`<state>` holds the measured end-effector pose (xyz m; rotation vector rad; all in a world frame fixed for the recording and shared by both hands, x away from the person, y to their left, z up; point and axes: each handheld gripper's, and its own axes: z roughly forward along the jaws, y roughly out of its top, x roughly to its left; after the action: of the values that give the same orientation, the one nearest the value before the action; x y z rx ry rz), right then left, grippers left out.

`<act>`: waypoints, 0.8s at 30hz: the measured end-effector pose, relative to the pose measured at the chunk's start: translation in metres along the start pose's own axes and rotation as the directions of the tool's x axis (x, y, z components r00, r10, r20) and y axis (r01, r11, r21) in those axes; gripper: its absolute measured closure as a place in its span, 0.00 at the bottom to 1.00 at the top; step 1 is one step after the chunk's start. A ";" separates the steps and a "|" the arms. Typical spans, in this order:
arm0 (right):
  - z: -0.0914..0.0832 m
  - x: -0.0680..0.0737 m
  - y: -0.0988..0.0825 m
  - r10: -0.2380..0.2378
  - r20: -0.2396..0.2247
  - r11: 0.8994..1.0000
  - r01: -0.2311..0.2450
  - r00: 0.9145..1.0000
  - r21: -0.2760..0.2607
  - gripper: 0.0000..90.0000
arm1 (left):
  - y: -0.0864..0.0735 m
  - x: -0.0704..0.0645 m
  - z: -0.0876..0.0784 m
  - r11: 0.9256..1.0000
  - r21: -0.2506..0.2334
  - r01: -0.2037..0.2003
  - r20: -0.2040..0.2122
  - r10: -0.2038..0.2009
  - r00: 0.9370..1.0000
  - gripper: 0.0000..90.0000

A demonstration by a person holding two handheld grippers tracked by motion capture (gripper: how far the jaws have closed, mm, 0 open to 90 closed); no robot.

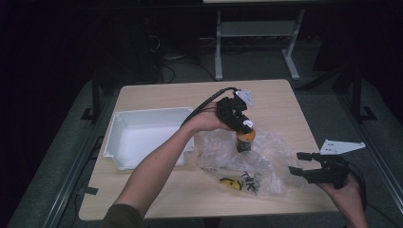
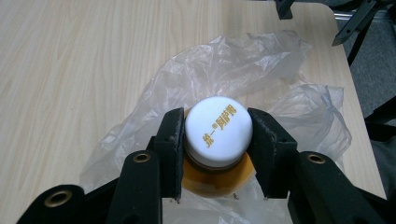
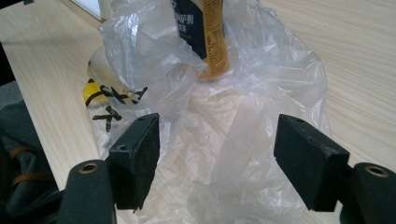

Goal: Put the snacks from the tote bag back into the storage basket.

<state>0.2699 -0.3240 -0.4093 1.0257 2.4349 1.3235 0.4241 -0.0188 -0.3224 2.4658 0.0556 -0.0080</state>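
On crinkled clear bag (image 1: 266,156), round-capped bottle (image 2: 218,133).

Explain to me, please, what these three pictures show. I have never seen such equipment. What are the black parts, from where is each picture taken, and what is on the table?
No machine works here: a person holds a hand tool with two black jaws in each hand. The high view looks down from above the person's side of the wooden table. The other two pictures come from small cameras riding on the tools, looking along the jaws.

The left gripper has its jaws around the white cap of an amber bottle, which stands upright on a crumpled clear plastic bag. The pads seem to touch the cap on both sides. The right gripper is open, with nothing between its jaws, beside the bag's edge.

Also on the table is a white tray, and something yellow and black lies in or under the bag.
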 end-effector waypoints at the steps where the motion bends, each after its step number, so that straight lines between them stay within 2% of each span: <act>1: 0.000 0.000 0.000 0.001 0.000 1.000 -0.001 1.000 0.000 0.34 | 0.000 0.000 0.000 1.000 0.000 0.003 0.001 -0.003 1.000 0.65; 8: -0.001 0.000 0.000 0.000 0.008 1.000 0.000 1.000 -0.007 0.33 | 0.004 -0.001 0.000 1.000 0.024 0.004 -0.003 -0.004 1.000 0.65; 24: -0.003 0.000 -0.003 0.008 0.018 1.000 -0.007 1.000 -0.014 0.31 | 0.007 -0.006 0.000 0.999 0.045 0.013 -0.029 -0.011 1.000 0.66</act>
<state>0.2676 -0.3272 -0.4097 1.0398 2.4077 1.3262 0.4189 -0.0245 -0.3178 2.5105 0.0836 0.0217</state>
